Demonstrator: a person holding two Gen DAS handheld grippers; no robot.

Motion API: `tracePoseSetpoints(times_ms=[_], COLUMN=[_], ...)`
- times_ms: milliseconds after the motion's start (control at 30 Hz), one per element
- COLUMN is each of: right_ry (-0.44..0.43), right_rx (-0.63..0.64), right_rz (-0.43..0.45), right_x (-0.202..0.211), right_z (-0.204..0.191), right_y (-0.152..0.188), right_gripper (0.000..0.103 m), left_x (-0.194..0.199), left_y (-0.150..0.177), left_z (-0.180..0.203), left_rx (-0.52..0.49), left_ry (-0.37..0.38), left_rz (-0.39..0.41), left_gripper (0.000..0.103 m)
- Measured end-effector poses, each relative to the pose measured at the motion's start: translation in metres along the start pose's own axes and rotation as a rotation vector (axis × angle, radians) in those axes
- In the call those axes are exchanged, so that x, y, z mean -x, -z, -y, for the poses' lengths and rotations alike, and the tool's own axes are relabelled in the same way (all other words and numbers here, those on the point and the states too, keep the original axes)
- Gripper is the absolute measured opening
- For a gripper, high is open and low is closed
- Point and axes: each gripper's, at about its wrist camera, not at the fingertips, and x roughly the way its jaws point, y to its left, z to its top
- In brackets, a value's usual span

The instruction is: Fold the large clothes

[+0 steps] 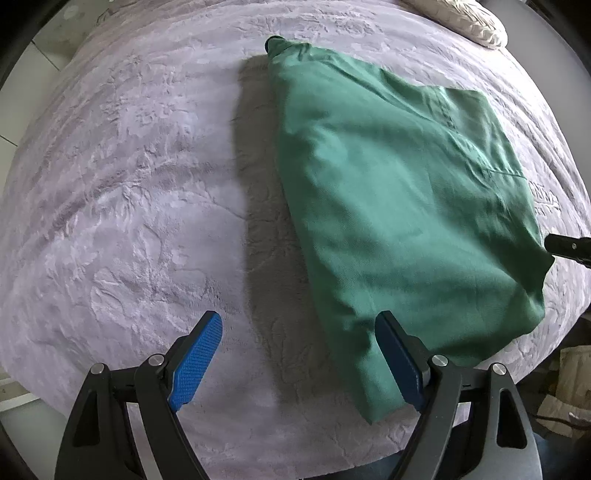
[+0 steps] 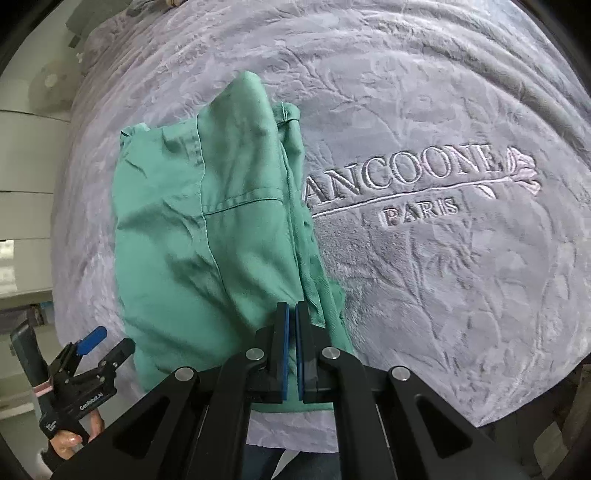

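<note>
A green garment (image 1: 399,206) lies partly folded on a lilac plush blanket (image 1: 129,184). My left gripper (image 1: 295,325) is open above the blanket, its right finger (image 1: 397,362) at the garment's near left edge, nothing between the pads. In the right wrist view the garment (image 2: 207,236) rises in a raised fold. My right gripper (image 2: 291,314) is shut on the garment's near edge and lifts it. The left gripper (image 2: 92,350) shows at the lower left there, held by a hand.
The blanket (image 2: 443,258) bears embroidered lettering to the right of the garment. A cream pillow (image 1: 472,22) lies at the far right. The bed's edge and floor (image 1: 26,406) are at the left; a bag (image 1: 569,387) sits at the lower right.
</note>
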Motion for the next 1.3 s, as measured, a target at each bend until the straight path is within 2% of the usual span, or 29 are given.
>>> tracePoseSetpoints(times_ms=[367, 567, 600, 667, 700, 733, 933, 967, 1033, 1200, 1233, 1267, 1300], right_ry=[0.019, 0.072, 0.085, 0.111, 0.124, 0.136, 0.168, 0.171, 0.174, 0.18, 0.186, 0.196, 0.2], right_rx=[0.038, 0.08, 0.088, 0.1, 0.106, 0.114, 0.154, 0.154, 0.154, 0.176, 0.181, 0.187, 0.191], right_rz=[0.022, -0.011, -0.021, -0.029, -0.03, -0.025, 0.009, 0.016, 0.032, 0.075, 0.083, 0.092, 0.094], right_x=[0.015, 0.008, 0.006, 0.005, 0.005, 0.006, 0.016, 0.018, 0.023, 0.038, 0.04, 0.042, 0.042], right_z=[-0.009, -0.018, -0.02, -0.023, -0.024, -0.026, -0.045, -0.047, -0.052, -0.065, -0.067, -0.069, -0.07], right_y=[0.004, 0.007, 0.008, 0.011, 0.012, 0.013, 0.012, 0.011, 0.009, 0.004, 0.004, 0.003, 0.003], right_gripper=[0.004, 0.005, 0.01, 0.036, 0.06, 0.066, 0.066, 0.067, 0.079, 0.081, 0.081, 0.081, 0.082], left_x=[0.016, 0.008, 0.006, 0.004, 0.005, 0.006, 0.023, 0.027, 0.035, 0.05, 0.051, 0.051, 0.053], left_y=[-0.009, -0.005, -0.004, -0.003, -0.002, -0.003, -0.013, -0.015, -0.019, -0.027, -0.028, -0.029, -0.029], left_z=[0.003, 0.0, 0.0, 0.001, 0.001, 0.001, 0.003, 0.004, 0.004, 0.006, 0.007, 0.008, 0.009], left_rx=[0.025, 0.039, 0.038, 0.028, 0.025, 0.023, 0.025, 0.027, 0.036, 0.056, 0.058, 0.061, 0.063], left_ry=[-0.022, 0.005, 0.0, -0.023, -0.027, -0.03, -0.057, -0.064, -0.073, -0.081, -0.08, -0.085, -0.088], left_rz=[0.036, -0.018, -0.03, -0.049, -0.048, -0.048, -0.027, -0.017, 0.012, 0.063, 0.066, 0.066, 0.072], left_gripper=[0.086, 0.086, 0.086, 0.086, 0.086, 0.086, 0.086, 0.086, 0.086, 0.086, 0.092, 0.102, 0.103])
